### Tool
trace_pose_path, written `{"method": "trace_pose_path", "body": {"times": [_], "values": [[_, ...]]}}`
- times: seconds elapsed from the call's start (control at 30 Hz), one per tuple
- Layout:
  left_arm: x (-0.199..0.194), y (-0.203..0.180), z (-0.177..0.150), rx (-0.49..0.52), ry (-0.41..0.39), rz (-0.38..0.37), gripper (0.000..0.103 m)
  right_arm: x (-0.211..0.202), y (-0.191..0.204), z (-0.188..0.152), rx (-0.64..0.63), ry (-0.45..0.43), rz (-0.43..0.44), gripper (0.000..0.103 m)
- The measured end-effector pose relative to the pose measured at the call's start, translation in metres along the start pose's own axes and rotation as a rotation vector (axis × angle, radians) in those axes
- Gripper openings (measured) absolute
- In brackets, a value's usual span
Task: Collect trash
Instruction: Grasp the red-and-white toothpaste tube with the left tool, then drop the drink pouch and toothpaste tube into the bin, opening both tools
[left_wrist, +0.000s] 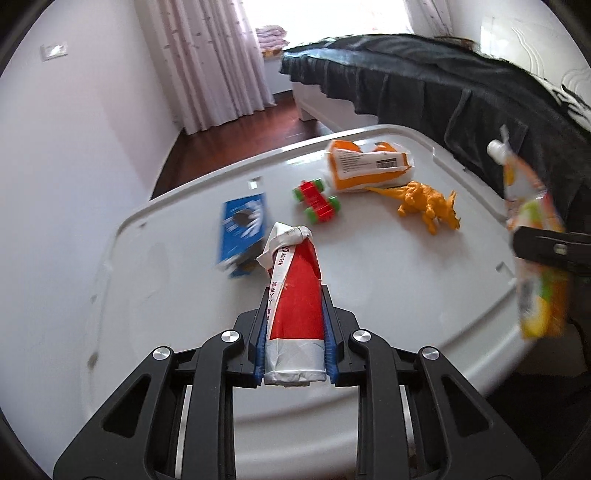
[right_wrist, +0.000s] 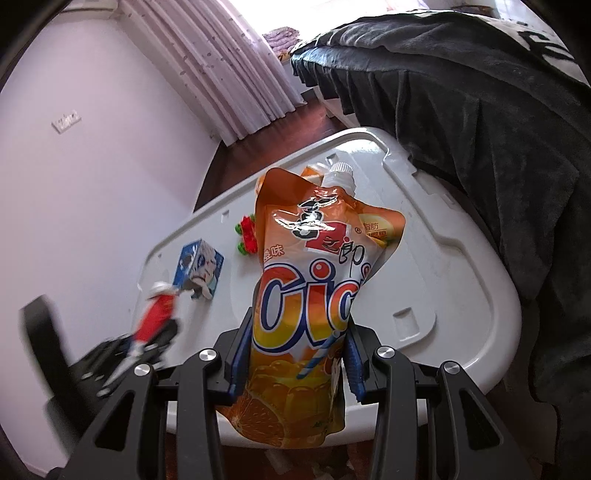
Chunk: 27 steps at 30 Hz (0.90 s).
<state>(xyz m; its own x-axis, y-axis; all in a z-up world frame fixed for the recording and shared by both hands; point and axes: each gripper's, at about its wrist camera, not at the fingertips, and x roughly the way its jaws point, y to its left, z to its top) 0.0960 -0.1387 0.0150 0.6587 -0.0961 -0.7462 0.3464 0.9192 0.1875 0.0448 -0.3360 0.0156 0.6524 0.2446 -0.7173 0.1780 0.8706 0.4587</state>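
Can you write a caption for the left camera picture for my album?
Left hand-held gripper clamps a red-and-white wrapper above the white lid.

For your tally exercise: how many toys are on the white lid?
2: a toy car near the middle, and an orange dinosaur to its right. None appears hidden.

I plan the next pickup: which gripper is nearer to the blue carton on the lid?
Left. The left gripper, holding the red wrapper, is just beside the blue carton. The right gripper, holding the orange pouch, is farther away.
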Motion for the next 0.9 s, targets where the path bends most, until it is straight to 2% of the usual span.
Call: {"method": "trace_pose_path", "body": {"times": [0.2, 0.3, 0.4, 0.53, 0.7, 0.9], "values": [[-0.052, 0.026, -0.042, -0.03, -0.02, 0.028, 0.023, -0.004, 0.026, -0.027, -0.155, -0.042, -0.054, 0.042], [-0.073, 0.035, -0.068, -0.037, -0.015, 0.018, 0.023, -0.013, 0.04, -0.056, -0.242, -0.072, -0.05, 0.042], [-0.088, 0.044, -0.096, -0.059, -0.007, 0.011, 0.023, -0.018, 0.05, -0.086, -0.283, -0.063, -0.027, 0.042], [-0.096, 0.061, -0.142, -0.143, 0.047, -0.021, 0.023, -0.024, 0.062, -0.129, -0.348, -0.027, -0.026, 0.042], [-0.081, 0.069, -0.186, -0.235, 0.154, -0.056, 0.023, -0.023, 0.073, -0.169, -0.415, 0.038, -0.028, 0.043], [-0.051, 0.056, -0.219, -0.246, 0.307, -0.104, 0.023, -0.003, 0.076, -0.206, -0.439, 0.181, -0.044, 0.043]]}}
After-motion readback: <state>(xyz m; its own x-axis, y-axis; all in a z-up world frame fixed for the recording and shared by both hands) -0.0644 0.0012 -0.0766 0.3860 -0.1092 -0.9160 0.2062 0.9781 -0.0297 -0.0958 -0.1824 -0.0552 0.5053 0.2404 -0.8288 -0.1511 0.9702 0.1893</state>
